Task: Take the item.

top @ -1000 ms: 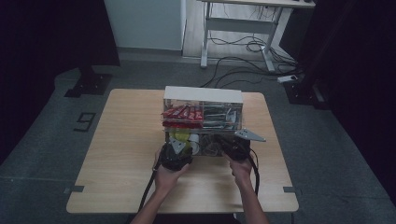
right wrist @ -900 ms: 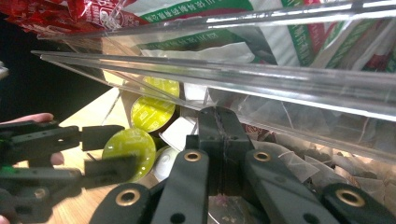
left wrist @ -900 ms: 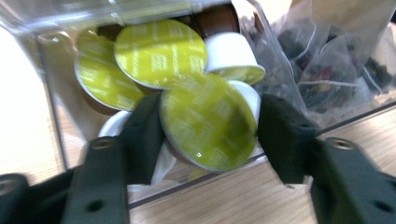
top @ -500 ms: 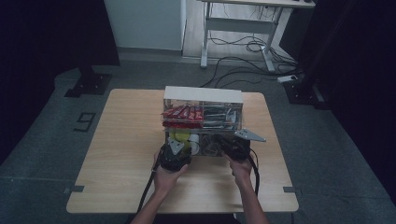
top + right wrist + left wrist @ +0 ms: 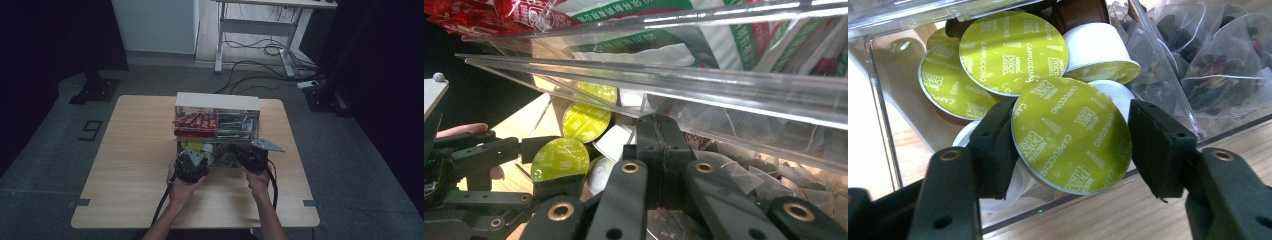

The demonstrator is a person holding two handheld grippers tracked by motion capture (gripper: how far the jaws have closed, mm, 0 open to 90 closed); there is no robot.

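Far left: bare wood of the counter. Mid-counter, a clear box on 2 levels. Above, red packets to the left and darker sachets to the right. Below, 2 open compartments facing the person.

At the lower left compartment, the left claw, gripped from behind by the left hand. In the left gripper view, 2 black pads flanking 1 capsule with an olive-green foil lid printed in white. Set narrow and closed on that capsule, a pad against the rim on each side. Just been opening a little at the jaws, with the capsule between them. Capsule at the front lip of the compartment, lid tilted toward the camera, lying on other capsules of the same kind: green lids, white cups, 1 brown cup at the back.

Right of a clear divider, mesh tea bags in the neighbouring compartment.

Further right, the right claw, pressed fully together, pads meeting along 1 seam, nothing visible between them. Tucked under the clear shelf, just above the tea bags. Behind it, the right hand over the counter.
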